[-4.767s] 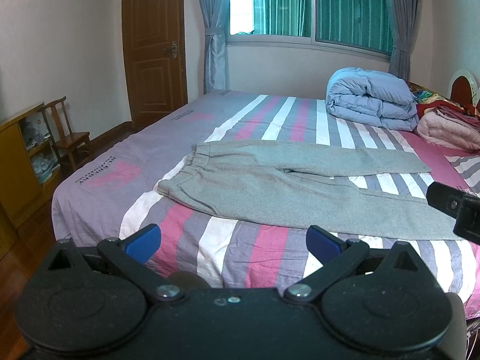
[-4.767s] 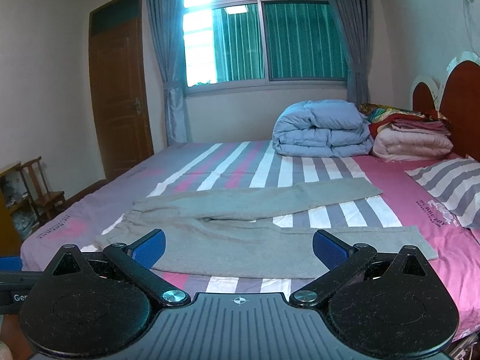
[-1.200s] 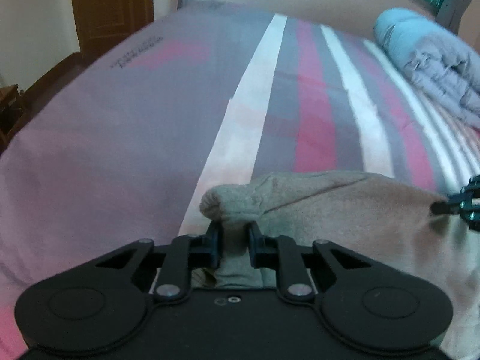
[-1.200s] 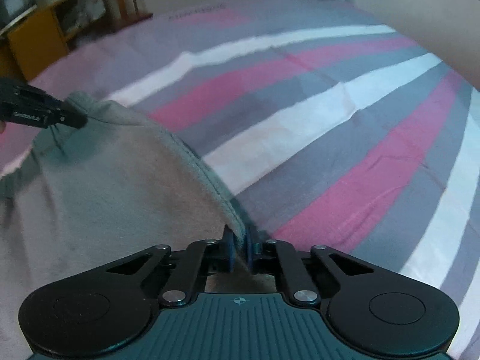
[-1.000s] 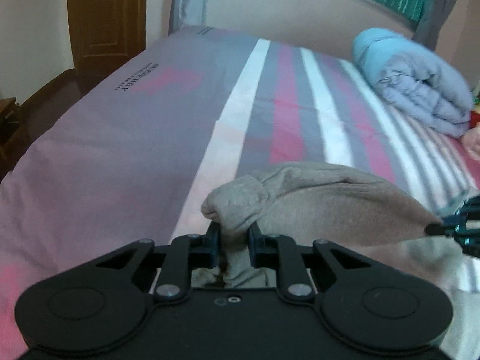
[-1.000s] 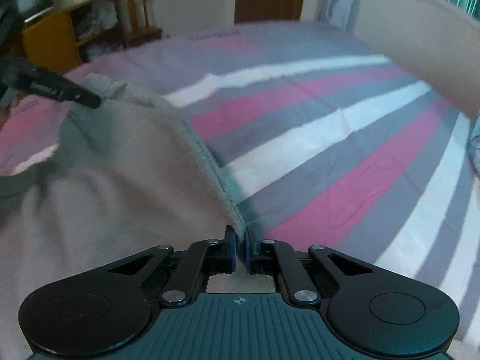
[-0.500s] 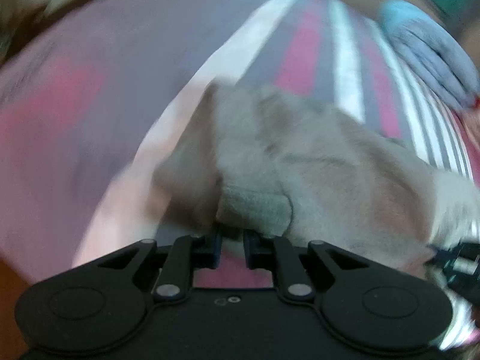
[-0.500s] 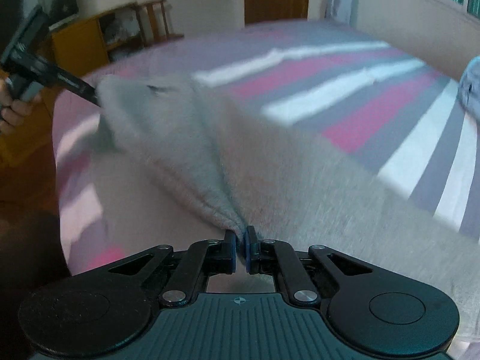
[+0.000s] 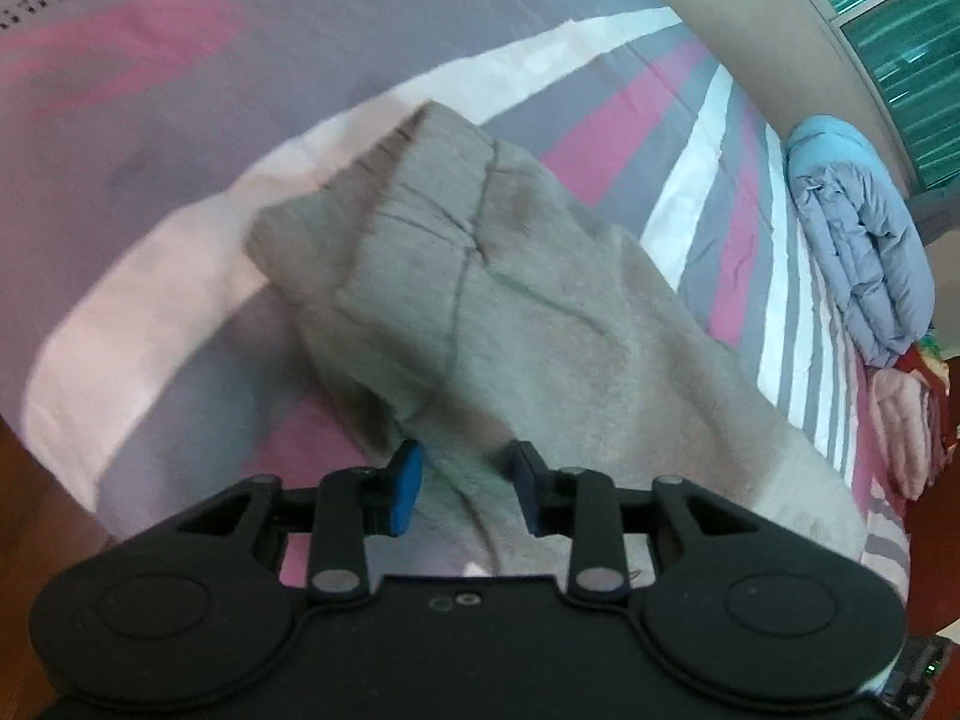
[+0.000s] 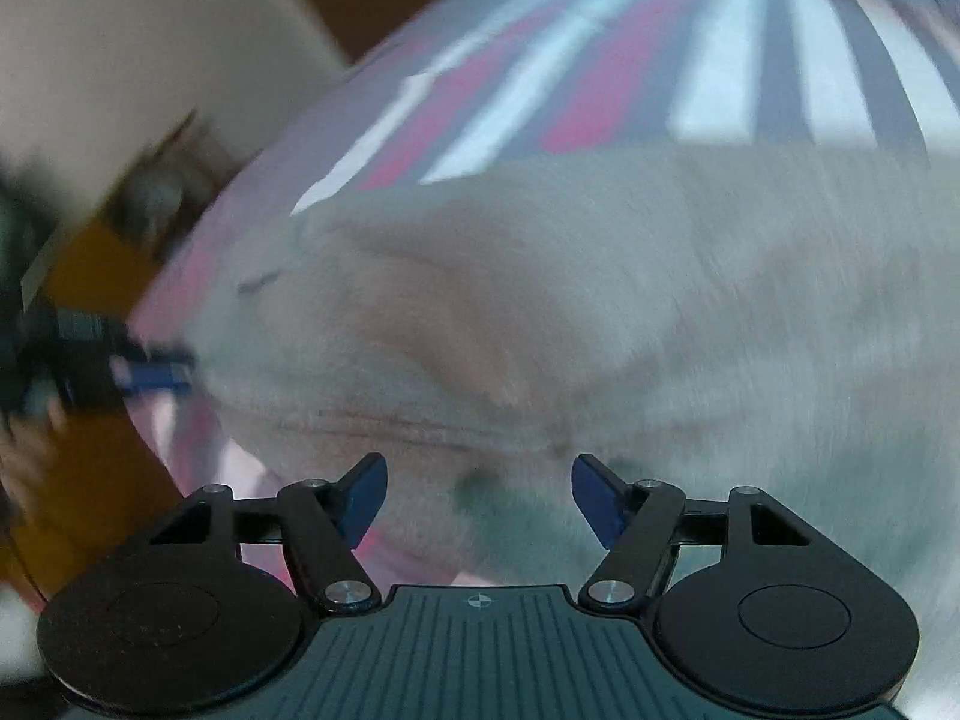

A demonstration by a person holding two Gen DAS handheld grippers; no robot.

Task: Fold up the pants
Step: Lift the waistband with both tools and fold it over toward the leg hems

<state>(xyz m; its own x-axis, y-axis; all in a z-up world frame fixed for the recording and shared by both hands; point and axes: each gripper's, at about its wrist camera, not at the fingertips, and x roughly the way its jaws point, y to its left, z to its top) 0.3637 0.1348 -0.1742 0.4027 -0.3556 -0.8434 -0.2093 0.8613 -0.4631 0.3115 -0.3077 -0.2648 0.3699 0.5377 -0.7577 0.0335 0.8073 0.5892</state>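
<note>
- Left of the grey pants [image 9: 528,312], the striped bedsheet [image 9: 180,120] lies bare.
- Beyond the pants, a folded blue duvet [image 9: 858,240] and pink bedding [image 9: 906,426] block the far side.

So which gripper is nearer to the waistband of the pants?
Left. The left gripper sits just below the waistband, jaws opening. The right gripper, jaws also opening, is farther along the pants.
</note>
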